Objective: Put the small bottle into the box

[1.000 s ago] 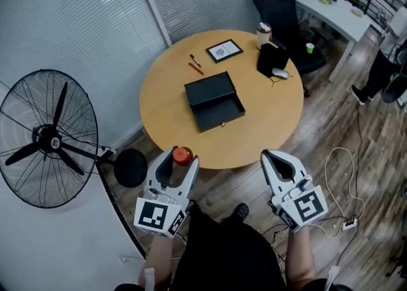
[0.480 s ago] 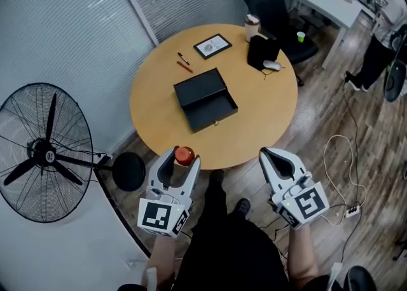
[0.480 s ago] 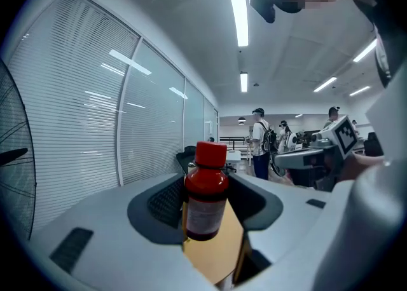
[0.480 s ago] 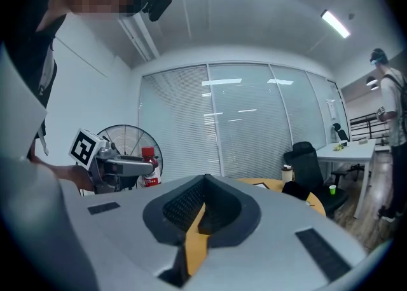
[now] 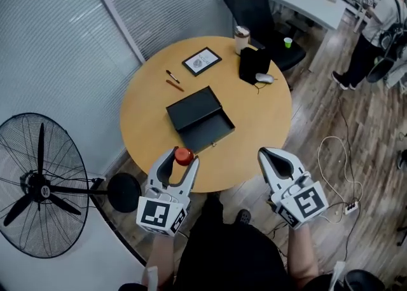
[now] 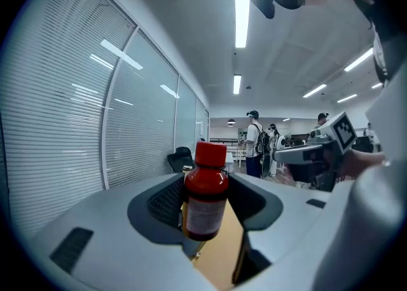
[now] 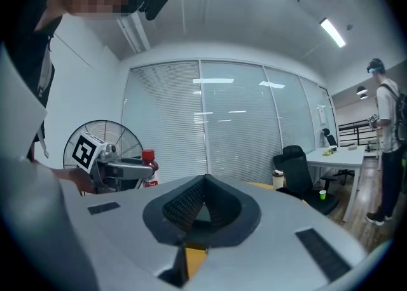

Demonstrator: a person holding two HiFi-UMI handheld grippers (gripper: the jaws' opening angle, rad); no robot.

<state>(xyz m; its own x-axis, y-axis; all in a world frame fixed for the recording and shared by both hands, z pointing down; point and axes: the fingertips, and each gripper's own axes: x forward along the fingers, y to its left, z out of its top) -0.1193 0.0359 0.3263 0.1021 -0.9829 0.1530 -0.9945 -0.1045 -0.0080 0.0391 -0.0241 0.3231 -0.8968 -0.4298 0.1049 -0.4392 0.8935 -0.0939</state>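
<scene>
The right hand-held gripper [image 7: 201,210] has its jaws pressed together, nothing between. To its left, the left hand-held gripper [image 7: 137,168] holds a red-capped small bottle [image 7: 150,158] before a fan [image 7: 95,132].

Left gripper [image 5: 181,157] and right gripper [image 5: 275,155] are pale grey.

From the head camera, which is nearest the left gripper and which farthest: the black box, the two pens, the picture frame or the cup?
Counting from the left gripper:
1. The black box, mid-table, just ahead.
2. The pens, beyond the box, to its left.
3. The picture frame, farther back.
4. The cup, at the table's far edge, to the right.
</scene>
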